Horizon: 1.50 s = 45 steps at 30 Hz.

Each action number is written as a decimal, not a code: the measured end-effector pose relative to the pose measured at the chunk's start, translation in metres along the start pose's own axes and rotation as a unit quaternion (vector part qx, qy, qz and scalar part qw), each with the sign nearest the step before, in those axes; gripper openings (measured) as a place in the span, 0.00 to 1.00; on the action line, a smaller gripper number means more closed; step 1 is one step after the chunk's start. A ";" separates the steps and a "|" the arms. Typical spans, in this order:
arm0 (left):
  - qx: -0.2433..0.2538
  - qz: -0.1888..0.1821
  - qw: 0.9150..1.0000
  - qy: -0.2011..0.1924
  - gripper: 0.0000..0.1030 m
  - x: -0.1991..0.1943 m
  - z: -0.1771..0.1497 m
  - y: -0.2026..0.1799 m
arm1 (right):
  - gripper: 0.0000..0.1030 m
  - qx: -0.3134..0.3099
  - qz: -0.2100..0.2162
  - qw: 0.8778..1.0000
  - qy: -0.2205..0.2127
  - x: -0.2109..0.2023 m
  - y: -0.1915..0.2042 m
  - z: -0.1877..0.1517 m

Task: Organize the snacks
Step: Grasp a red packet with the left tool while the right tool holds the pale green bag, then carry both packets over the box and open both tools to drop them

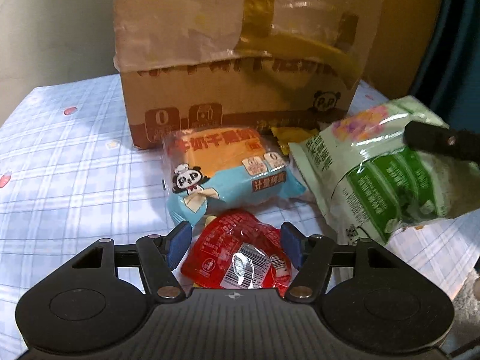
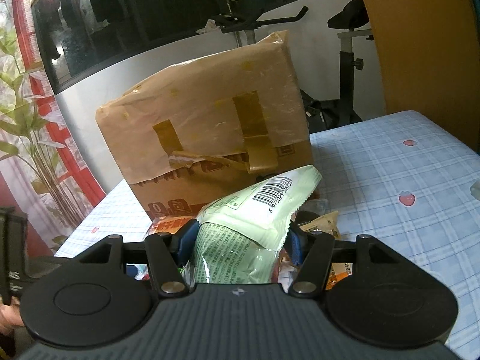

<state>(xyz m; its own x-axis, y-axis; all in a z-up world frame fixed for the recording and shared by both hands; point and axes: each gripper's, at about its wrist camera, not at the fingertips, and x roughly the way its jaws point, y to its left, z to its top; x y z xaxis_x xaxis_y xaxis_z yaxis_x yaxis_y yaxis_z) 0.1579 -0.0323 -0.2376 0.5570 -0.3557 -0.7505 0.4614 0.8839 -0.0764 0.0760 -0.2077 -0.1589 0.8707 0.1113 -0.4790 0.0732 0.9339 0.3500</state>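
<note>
In the left wrist view, a red snack packet (image 1: 240, 255) with a barcode sits between the blue pads of my left gripper (image 1: 235, 241), which is shut on it just above the table. Right beyond it lies a blue and orange panda cake packet (image 1: 222, 174). My right gripper (image 2: 240, 240) is shut on a pale green snack bag (image 2: 255, 222), held off the table. From the left view that green bag (image 1: 375, 174) hangs at the right, with a dark finger of the right gripper (image 1: 435, 142) on its top edge. The taped cardboard box (image 1: 240, 60) stands behind the snacks.
The checked blue tablecloth (image 1: 66, 165) with strawberry prints covers the table. A small yellow packet (image 1: 288, 136) lies at the foot of the box (image 2: 210, 138). More wrapped snacks (image 2: 324, 228) lie under the green bag. An exercise bike (image 2: 345, 60) stands beyond the table.
</note>
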 end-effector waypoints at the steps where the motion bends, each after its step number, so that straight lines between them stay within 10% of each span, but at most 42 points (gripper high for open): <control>1: 0.007 0.007 1.000 0.000 0.67 0.002 -0.002 -0.003 | 0.60 0.000 0.000 1.000 0.000 0.000 0.000 0.000; 6: 0.044 0.027 0.999 -0.013 0.68 0.001 -0.009 -0.015 | 0.59 0.002 0.001 1.000 -0.001 -0.001 -0.001 -0.001; 13: 0.034 0.021 0.999 -0.031 0.35 -0.014 -0.010 -0.008 | 0.59 0.003 0.002 1.000 -0.001 -0.002 0.000 -0.001; 24: -0.002 0.031 0.996 -0.079 0.19 -0.051 0.001 0.017 | 0.59 0.006 0.000 1.000 -0.001 -0.002 0.000 0.001; 45: 0.011 0.023 0.980 -0.198 0.19 -0.122 0.078 0.013 | 0.59 0.008 0.020 0.996 -0.090 -0.047 0.004 0.059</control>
<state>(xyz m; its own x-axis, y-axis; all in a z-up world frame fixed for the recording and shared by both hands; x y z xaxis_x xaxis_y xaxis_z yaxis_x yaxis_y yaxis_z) 0.1496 -0.0006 -0.0956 0.7998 -0.4096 -0.4388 0.4417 0.8966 -0.0317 0.0646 -0.2289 -0.0871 0.9460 0.0848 -0.3128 0.0430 0.9238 0.3804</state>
